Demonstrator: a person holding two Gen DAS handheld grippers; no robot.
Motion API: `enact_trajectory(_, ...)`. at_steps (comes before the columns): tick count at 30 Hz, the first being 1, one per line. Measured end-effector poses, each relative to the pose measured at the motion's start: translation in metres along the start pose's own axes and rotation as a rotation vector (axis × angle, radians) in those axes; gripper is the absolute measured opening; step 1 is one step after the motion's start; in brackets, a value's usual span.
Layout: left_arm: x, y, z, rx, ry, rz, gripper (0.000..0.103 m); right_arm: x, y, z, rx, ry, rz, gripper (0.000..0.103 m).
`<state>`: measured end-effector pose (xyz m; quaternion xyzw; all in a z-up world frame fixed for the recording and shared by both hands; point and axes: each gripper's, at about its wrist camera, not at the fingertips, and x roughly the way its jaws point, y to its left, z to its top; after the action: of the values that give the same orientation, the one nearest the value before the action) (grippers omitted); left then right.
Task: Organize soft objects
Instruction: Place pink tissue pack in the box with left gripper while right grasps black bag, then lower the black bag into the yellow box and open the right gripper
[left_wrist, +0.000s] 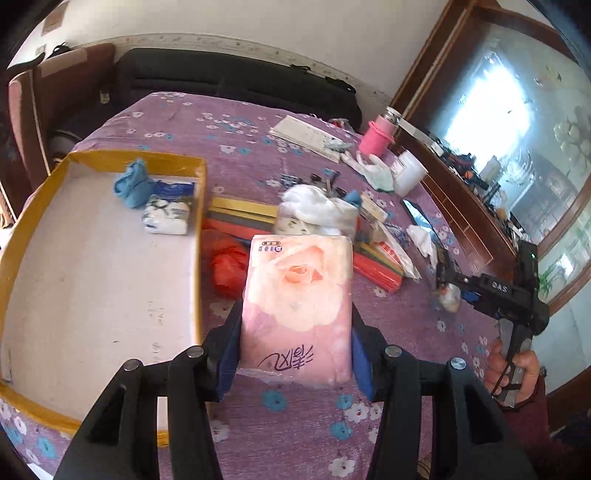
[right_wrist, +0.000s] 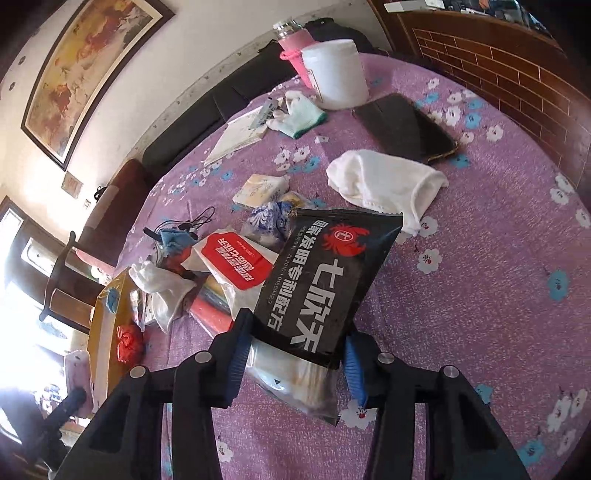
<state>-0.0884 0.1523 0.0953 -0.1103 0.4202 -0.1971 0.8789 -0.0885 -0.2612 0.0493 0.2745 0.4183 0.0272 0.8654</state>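
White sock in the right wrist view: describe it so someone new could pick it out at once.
On the purple flowered tablecloth, look past the black packet held in the right gripper, toward the dark flat case near the brick-patterned headboard. The white sock lies crumpled just in front of that case, open cuff facing right. Unlike the nearby glove, it has no fingers or green cuff.

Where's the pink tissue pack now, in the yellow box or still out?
Out. The left gripper clamps the pink tissue pack over the purple tablecloth, beside the yellow box.
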Motion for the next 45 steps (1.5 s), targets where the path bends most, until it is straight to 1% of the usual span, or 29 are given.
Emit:
enact_trajectory(2,-0.011,0.023,0.002,-0.036,-0.015,0.032,0.051,-0.008,0.005,0.001,-0.013,-0.009,0.006,0.049)
enact_trajectory(5,-0.02,0.059,0.009,-0.098,-0.016,0.107,0.051,-0.014,0.021,0.002,-0.045,-0.01,0.034,0.049)
enact_trajectory(8,-0.02,0.092,0.021,-0.154,-0.002,0.155,0.051,-0.009,0.056,0.002,-0.106,0.025,0.099,0.049)
enact_trajectory(10,-0.014,0.11,0.032,-0.178,0.013,0.169,0.051,0.001,0.084,-0.001,-0.149,0.058,0.138,0.049)
enact_trajectory(14,0.005,0.139,0.05,-0.206,0.038,0.224,0.051,0.028,0.145,-0.013,-0.228,0.14,0.22,0.049)
enact_trajectory(16,0.016,0.158,0.061,-0.231,0.053,0.233,0.051,0.043,0.182,-0.022,-0.283,0.179,0.254,0.049)
enact_trajectory(19,0.036,0.184,0.078,-0.29,0.077,0.211,0.051,0.066,0.234,-0.034,-0.379,0.219,0.274,0.049)
enact_trajectory(22,0.049,0.198,0.094,-0.307,0.067,0.229,0.051,0.096,0.282,-0.045,-0.451,0.263,0.295,0.049)
enact_trajectory(24,0.054,0.206,0.104,-0.314,0.054,0.247,0.054,0.116,0.307,-0.05,-0.489,0.289,0.308,0.05)
enact_trajectory(27,0.057,0.222,0.111,-0.357,0.042,0.256,0.059,0.149,0.339,-0.057,-0.537,0.336,0.316,0.05)
enact_trajectory(29,0.055,0.228,0.11,-0.378,0.034,0.239,0.06,0.169,0.354,-0.063,-0.557,0.38,0.312,0.05)
enact_trajectory(31,0.048,0.228,0.107,-0.375,0.02,0.217,0.062,0.189,0.364,-0.072,-0.583,0.423,0.304,0.05)
enact_trajectory(32,0.043,0.227,0.105,-0.371,0.009,0.222,0.066,0.2,0.369,-0.076,-0.599,0.444,0.296,0.05)
enact_trajectory(35,0.023,0.224,0.099,-0.367,-0.041,0.212,0.067,0.22,0.378,-0.082,-0.624,0.467,0.274,0.05)
enact_trajectory(37,0.008,0.221,0.094,-0.373,-0.08,0.204,0.068,0.233,0.385,-0.079,-0.63,0.453,0.248,0.051)
enact_trajectory(39,-0.005,0.217,0.089,-0.384,-0.123,0.202,0.074,0.242,0.392,-0.076,-0.637,0.427,0.238,0.053)
enact_trajectory(40,-0.01,0.214,0.086,-0.387,-0.143,0.201,0.075,0.245,0.394,-0.073,-0.643,0.413,0.223,0.057)
enact_trajectory(41,-0.014,0.21,0.082,-0.386,-0.158,0.197,0.076,0.245,0.395,-0.071,-0.646,0.397,0.21,0.06)
enact_trajectory(42,-0.018,0.206,0.079,-0.382,-0.168,0.193,0.076,0.242,0.394,-0.069,-0.644,0.388,0.217,0.062)
enact_trajectory(44,-0.021,0.197,0.075,-0.367,-0.181,0.189,0.076,0.226,0.388,-0.064,-0.634,0.367,0.242,0.073)
enact_trajectory(45,-0.021,0.193,0.073,-0.361,-0.183,0.191,0.076,0.219,0.385,-0.061,-0.632,0.351,0.238,0.073)
